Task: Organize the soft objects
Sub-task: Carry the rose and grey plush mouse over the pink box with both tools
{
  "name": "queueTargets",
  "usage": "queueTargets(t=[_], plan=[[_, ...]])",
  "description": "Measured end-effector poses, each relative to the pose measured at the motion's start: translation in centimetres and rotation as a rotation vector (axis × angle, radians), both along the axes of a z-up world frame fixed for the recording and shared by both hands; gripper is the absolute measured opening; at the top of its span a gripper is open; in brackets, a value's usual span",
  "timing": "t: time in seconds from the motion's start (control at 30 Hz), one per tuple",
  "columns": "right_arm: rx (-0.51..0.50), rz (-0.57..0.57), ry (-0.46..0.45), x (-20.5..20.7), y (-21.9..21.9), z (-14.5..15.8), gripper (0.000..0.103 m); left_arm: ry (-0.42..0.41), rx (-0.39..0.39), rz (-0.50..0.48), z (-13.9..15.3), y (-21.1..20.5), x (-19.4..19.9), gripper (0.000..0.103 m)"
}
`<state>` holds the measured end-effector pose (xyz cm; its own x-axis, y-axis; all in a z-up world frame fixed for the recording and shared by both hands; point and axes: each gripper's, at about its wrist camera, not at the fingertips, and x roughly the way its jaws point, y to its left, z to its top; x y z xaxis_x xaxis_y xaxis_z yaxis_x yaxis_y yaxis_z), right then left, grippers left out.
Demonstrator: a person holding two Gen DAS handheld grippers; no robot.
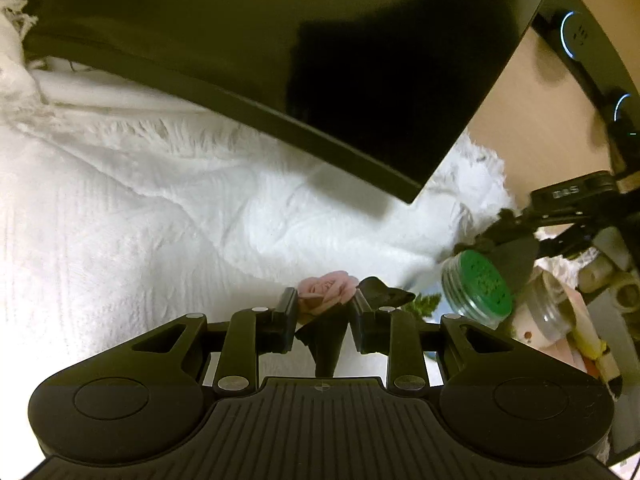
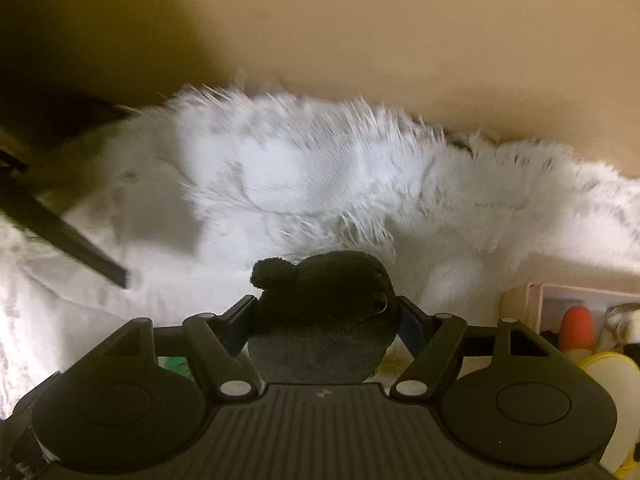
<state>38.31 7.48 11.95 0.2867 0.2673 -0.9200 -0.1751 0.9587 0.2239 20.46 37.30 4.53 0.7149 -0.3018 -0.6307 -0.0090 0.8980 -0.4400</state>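
White fluffy blanket [image 2: 320, 184] covers the surface. Over it, the right gripper [image 2: 326, 320] squeezes a black plush toy [image 2: 320, 312]; its round body could pop free. Left of that, the left gripper [image 1: 322, 312] pinches a pink fabric rose [image 1: 326, 286] by black trim, which may slip.

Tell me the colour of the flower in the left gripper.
Pale pink fabric rose with dark leaves, held in the left gripper; clearest in the left wrist view.
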Motion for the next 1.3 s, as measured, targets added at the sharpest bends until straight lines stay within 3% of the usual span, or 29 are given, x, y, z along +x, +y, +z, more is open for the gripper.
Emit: queueTargets(t=[0.2, 0.43, 0.57, 0.73, 0.87, 1.07, 1.3], plan=[[0.065, 0.02, -0.12, -3.0, -1.8, 6.4, 0.073, -0.027, 0.023, 0.044, 2.2, -0.1, -0.4, 0.031], [0.086, 0.028, -0.311, -7.1, -5.5, 13.9, 0.073, -0.163, 0.041, 0.035, 8.6, -2.2, -0.7, 0.031], [0.06, 0.0, -0.423, -9.8, -8.9, 16.8, 0.074, -0.233, 0.05, -0.025, 12.0, -6.0, -0.6, 0.031], [0.031, -0.093, -0.521, -13.1, -14.8, 18.9, 0.074, -0.303, 0.101, -0.166, 15.3, -13.6, -0.7, 0.031], [0.031, -0.171, -0.567, -14.7, -19.4, 19.1, 0.074, -0.328, 0.136, -0.288, 16.5, -19.8, -0.6, 0.031], [0.109, -0.282, -0.545, -15.5, -24.9, 16.1, 0.074, -0.316, 0.149, -0.428, 16.6, -26.9, 0.2, 0.031], [0.143, -0.352, -0.459, -13.7, -27.3, 11.8, 0.074, -0.288, -0.002, -0.5, 12.8, -31.8, 2.2, 0.031]])
